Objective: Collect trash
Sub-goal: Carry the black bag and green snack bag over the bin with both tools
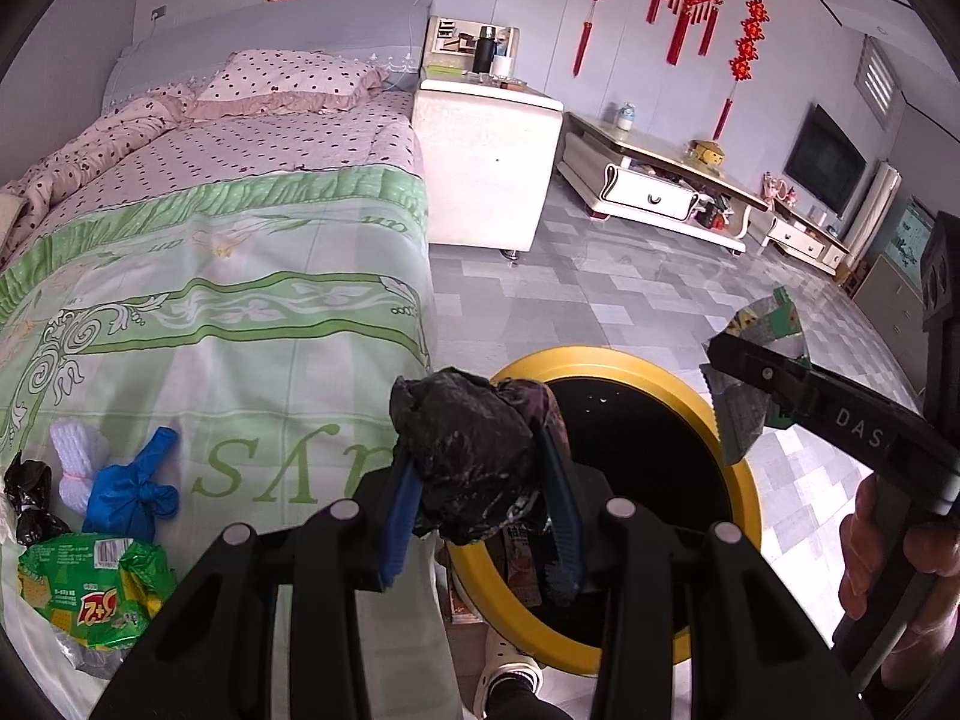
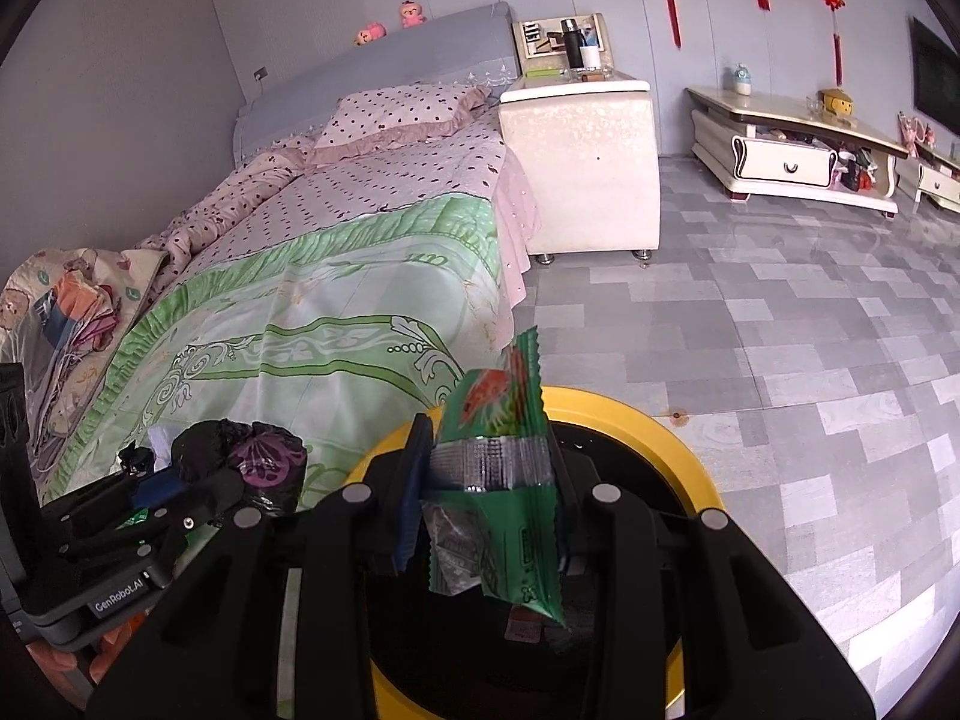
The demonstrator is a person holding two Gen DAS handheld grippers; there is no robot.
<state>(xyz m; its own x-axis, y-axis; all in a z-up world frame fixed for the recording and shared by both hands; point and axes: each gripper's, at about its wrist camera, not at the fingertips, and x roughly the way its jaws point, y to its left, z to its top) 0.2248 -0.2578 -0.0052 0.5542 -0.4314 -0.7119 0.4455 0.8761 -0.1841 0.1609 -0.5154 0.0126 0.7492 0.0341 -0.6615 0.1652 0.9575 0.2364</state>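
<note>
L tongs (image 1: 480, 480) clamped on black bag wad (image 1: 465, 450), R tongs (image 2: 486, 504) pinching green wrapper (image 2: 504, 468), both over yellow-rimmed bin (image 2: 690, 456). Risk: early drop, light wrapper drifting past rim onto floor (image 2: 780, 330).

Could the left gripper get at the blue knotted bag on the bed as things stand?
Probably not yet: the left gripper is shut on a black bag by the yellow bin. The blue bag lies uncovered.
</note>
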